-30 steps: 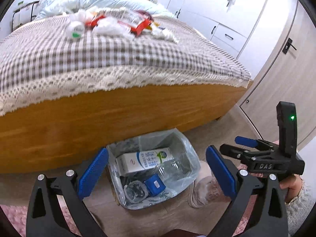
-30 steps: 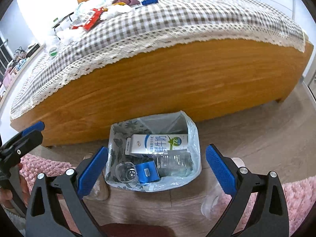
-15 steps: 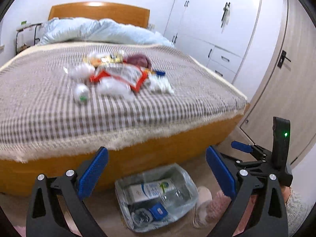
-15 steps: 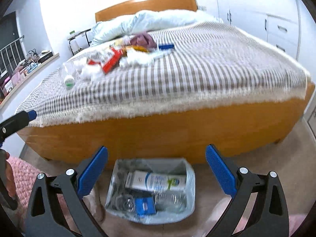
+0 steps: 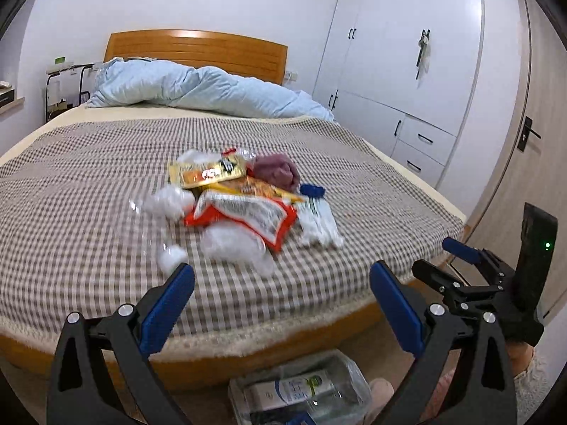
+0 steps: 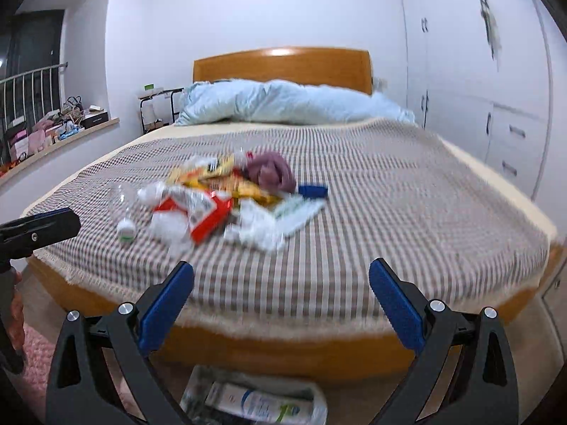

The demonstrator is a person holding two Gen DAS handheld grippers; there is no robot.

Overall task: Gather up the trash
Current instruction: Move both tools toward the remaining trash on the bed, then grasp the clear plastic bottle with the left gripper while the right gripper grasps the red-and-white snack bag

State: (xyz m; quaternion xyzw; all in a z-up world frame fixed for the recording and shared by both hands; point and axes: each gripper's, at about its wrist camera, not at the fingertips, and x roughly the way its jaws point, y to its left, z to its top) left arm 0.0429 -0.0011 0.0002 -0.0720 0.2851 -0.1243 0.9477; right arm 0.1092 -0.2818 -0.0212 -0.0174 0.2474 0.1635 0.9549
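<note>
A pile of trash lies mid-bed: a red-and-white snack wrapper point(image 5: 244, 216), a yellow wrapper point(image 5: 207, 173), white crumpled tissues point(image 5: 234, 248), a small white bottle point(image 5: 172, 258), a clear flat packet point(image 5: 317, 221) and a purple cloth point(image 5: 278, 171). The pile also shows in the right wrist view point(image 6: 212, 205). My left gripper point(image 5: 281, 301) is open and empty, above the bed's foot edge. My right gripper point(image 6: 280, 301) is open and empty, likewise short of the pile. A lined trash bin point(image 5: 301, 393) holding a milk carton stands on the floor below, also in the right wrist view point(image 6: 255, 403).
The bed point(image 5: 88, 184) has a checked cover, a wooden frame and a blue duvet point(image 5: 198, 88) at the head. White wardrobes point(image 5: 407, 71) and a door point(image 5: 524, 141) stand to the right. A cluttered window ledge point(image 6: 53, 127) runs along the left. A pink rug point(image 6: 32, 361) lies on the floor.
Both grippers have risen from over the trash bin to above the bed's foot edge, tilting up toward the trash pile. Both stay open and empty.
</note>
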